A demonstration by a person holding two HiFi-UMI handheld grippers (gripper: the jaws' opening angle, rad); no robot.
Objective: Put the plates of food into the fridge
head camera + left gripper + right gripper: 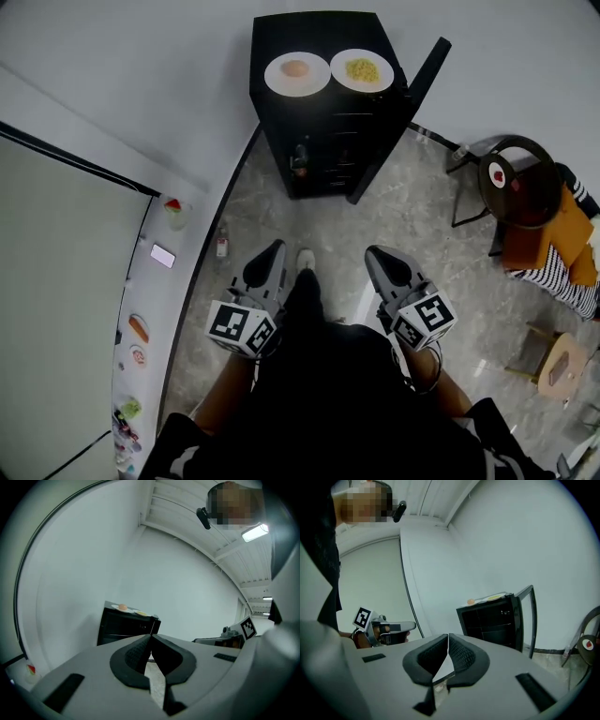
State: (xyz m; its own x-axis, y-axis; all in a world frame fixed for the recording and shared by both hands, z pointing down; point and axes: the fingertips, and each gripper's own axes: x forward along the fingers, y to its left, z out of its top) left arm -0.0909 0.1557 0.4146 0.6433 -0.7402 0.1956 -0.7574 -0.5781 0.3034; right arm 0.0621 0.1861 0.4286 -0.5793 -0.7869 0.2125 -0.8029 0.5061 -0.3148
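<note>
- Head view: the orange-food plate [297, 73] and the yellow-food plate [362, 70] are sitting side by side along the front edge of the fridge [328, 141] top. The left gripper [275, 248] and right gripper [375, 253] are pointing toward it, well apart from it.
- Left gripper view: the jaws are pressing together, empty.
- Right gripper view: the jaws are meeting, gripping nothing, and the fridge door [532, 616] is standing open.

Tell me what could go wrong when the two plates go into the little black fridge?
The round white plate of pinkish food and the round white plate of yellow food sit close together atop the small black fridge; lifting one might nudge the other off. The fridge's open door juts out on the right gripper's side and could get bumped.
</note>
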